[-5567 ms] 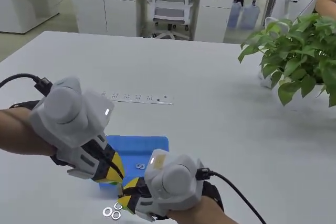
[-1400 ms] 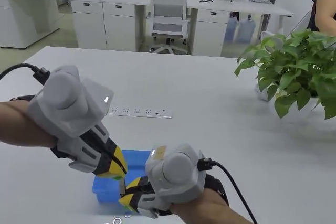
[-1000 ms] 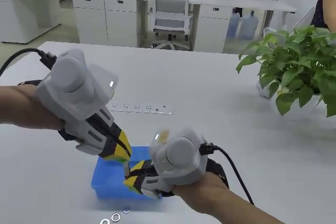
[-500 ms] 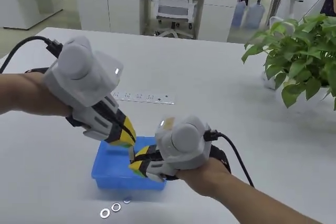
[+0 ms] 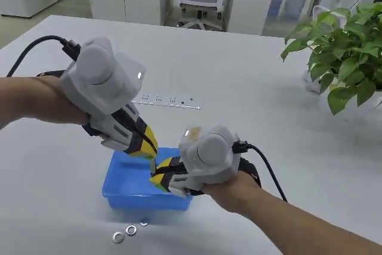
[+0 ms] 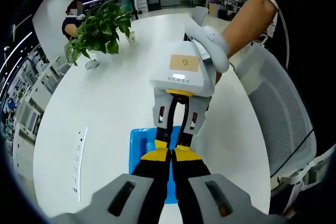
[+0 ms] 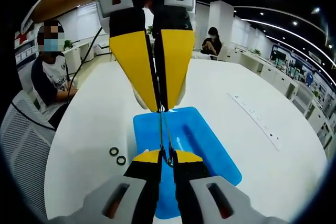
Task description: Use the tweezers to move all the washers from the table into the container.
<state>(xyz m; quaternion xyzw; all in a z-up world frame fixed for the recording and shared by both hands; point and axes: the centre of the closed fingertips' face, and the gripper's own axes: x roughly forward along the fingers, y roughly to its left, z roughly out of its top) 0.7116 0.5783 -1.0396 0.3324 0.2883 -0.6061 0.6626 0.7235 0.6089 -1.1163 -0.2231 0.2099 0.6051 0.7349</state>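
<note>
Three washers [image 5: 131,230] sit loose on the counter [image 5: 256,88], just outside the near wall of the blue container [image 5: 143,199], so there's collecting left to do. The tweezers [image 7: 162,129] are strung between the two claws right above the container. The left claw [image 5: 149,147] is pressed together on one end and the right claw [image 5: 159,178] is pinching the other. My guess is one claw steadies them while the other does the squeezing, since tweezers that thin would probably twist in a single grip. Hovering over the container makes sense for a drop, but whether the tweezers actually carry a washer is too small to tell.
</note>
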